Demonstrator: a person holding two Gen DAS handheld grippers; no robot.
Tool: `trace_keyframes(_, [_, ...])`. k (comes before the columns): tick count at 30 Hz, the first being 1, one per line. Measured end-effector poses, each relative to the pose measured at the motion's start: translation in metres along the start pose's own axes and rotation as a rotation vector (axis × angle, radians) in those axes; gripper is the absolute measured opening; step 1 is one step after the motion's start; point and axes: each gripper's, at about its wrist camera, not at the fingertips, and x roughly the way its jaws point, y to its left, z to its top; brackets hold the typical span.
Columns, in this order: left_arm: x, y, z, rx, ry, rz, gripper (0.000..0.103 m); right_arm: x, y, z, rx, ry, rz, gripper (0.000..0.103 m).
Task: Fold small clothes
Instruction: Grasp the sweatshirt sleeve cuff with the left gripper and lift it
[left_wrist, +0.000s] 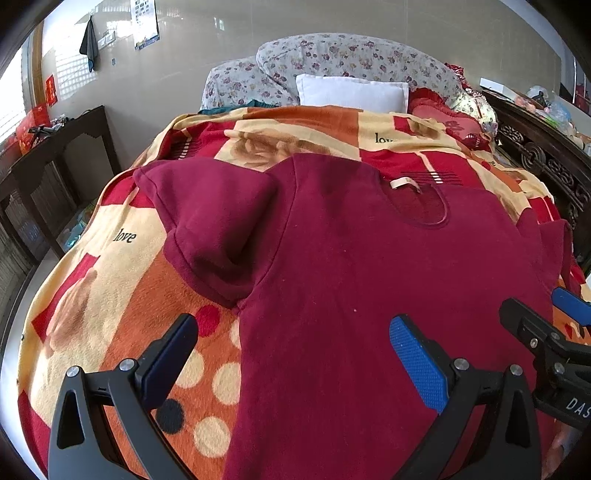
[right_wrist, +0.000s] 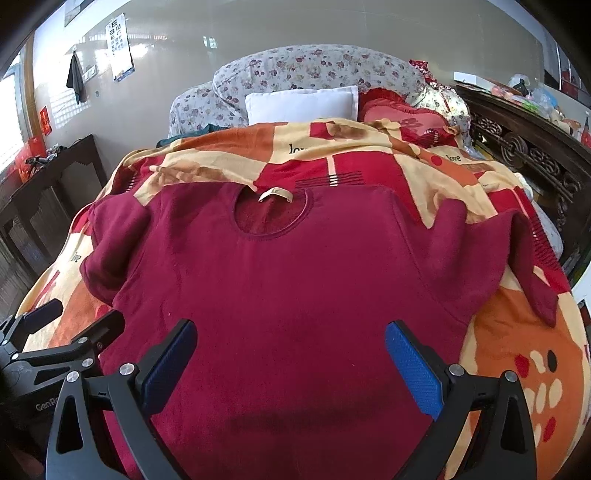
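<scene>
A dark red short-sleeved shirt (left_wrist: 369, 277) lies flat, front up, on a patterned blanket; it also shows in the right wrist view (right_wrist: 295, 277). Its neck opening with a beige label (right_wrist: 275, 194) points away from me. My left gripper (left_wrist: 293, 354) is open and empty above the shirt's lower left edge, the left finger over the blanket. My right gripper (right_wrist: 290, 354) is open and empty above the shirt's lower middle. Each gripper shows in the other's view: the right one (left_wrist: 546, 314) and the left one (right_wrist: 74, 325).
The blanket (left_wrist: 122, 295) is red, orange and cream and covers a bed. A white pillow (left_wrist: 351, 92) and floral bedding (left_wrist: 351, 55) lie at the far end. A dark wooden table (left_wrist: 55, 158) stands left. A carved wooden frame (right_wrist: 517, 147) runs along the right.
</scene>
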Motion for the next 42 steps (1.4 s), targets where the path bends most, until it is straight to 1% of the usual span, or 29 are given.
trace_keyframes(7, [0.018, 0.012, 0.008, -0.008, 0.023, 0.011, 0.103, 0.023, 0.008, 0.005, -0.002, 0.022, 0.018, 0.103])
trace_keyframes(10, [0.023, 0.028, 0.016, -0.029, 0.026, -0.002, 0.103, 0.029, 0.011, 0.007, -0.005, 0.024, 0.026, 0.103])
trace_keyframes(14, [0.033, 0.068, 0.035, -0.093, 0.027, -0.004, 0.103, 0.034, 0.016, 0.008, -0.005, 0.029, 0.055, 0.103])
trace_keyframes(17, [0.045, 0.110, 0.054, -0.156, -0.002, 0.052, 0.103, 0.034, 0.020, 0.008, -0.016, 0.023, 0.065, 0.103])
trace_keyframes(20, [0.068, 0.151, 0.075, -0.212, -0.016, 0.105, 0.103, 0.035, 0.023, 0.007, -0.028, 0.023, 0.074, 0.103])
trace_keyframes(22, [0.088, 0.177, 0.090, -0.244, -0.012, 0.145, 0.103, 0.038, 0.024, 0.006, -0.027, 0.031, 0.085, 0.103])
trace_keyframes(23, [0.097, 0.188, 0.096, -0.263, -0.008, 0.151, 0.103, 0.040, 0.025, 0.006, -0.027, 0.035, 0.090, 0.103])
trace_keyframes(26, [0.124, 0.220, 0.111, -0.355, -0.007, 0.143, 0.103, 0.046, 0.027, 0.005, -0.031, 0.049, 0.102, 0.103])
trace_keyframes(29, [0.144, 0.244, 0.126, -0.442, -0.029, 0.151, 0.102, 0.052, 0.029, 0.002, -0.036, 0.063, 0.114, 0.103])
trace_keyframes(31, [0.155, 0.255, 0.135, -0.482, -0.042, 0.170, 0.102, 0.056, 0.030, 0.000, -0.039, 0.078, 0.126, 0.103])
trace_keyframes(33, [0.172, 0.263, 0.143, -0.507, -0.031, 0.157, 0.102, 0.061, 0.032, -0.002, -0.042, 0.091, 0.136, 0.103])
trace_keyframes(34, [0.179, 0.263, 0.145, -0.513, -0.021, 0.148, 0.100, 0.062, 0.033, -0.003, -0.046, 0.098, 0.141, 0.103])
trace_keyframes(36, [0.189, 0.262, 0.147, -0.515, -0.017, 0.125, 0.086, 0.066, 0.035, -0.005, -0.052, 0.110, 0.144, 0.103])
trace_keyframes(38, [0.194, 0.259, 0.149, -0.503, -0.035, 0.098, 0.057, 0.068, 0.036, -0.007, -0.053, 0.116, 0.142, 0.103])
trace_keyframes(39, [0.192, 0.257, 0.151, -0.491, -0.049, 0.098, 0.046, 0.068, 0.035, -0.007, -0.050, 0.118, 0.143, 0.103])
trace_keyframes(40, [0.188, 0.255, 0.153, -0.476, -0.053, 0.101, 0.019, 0.067, 0.034, -0.007, -0.045, 0.117, 0.144, 0.103])
trace_keyframes(41, [0.183, 0.257, 0.153, -0.470, -0.047, 0.107, 0.013, 0.064, 0.033, -0.006, -0.037, 0.113, 0.146, 0.103])
trace_keyframes(42, [0.176, 0.259, 0.154, -0.482, -0.047, 0.089, 0.011, 0.062, 0.031, -0.005, -0.031, 0.108, 0.147, 0.103])
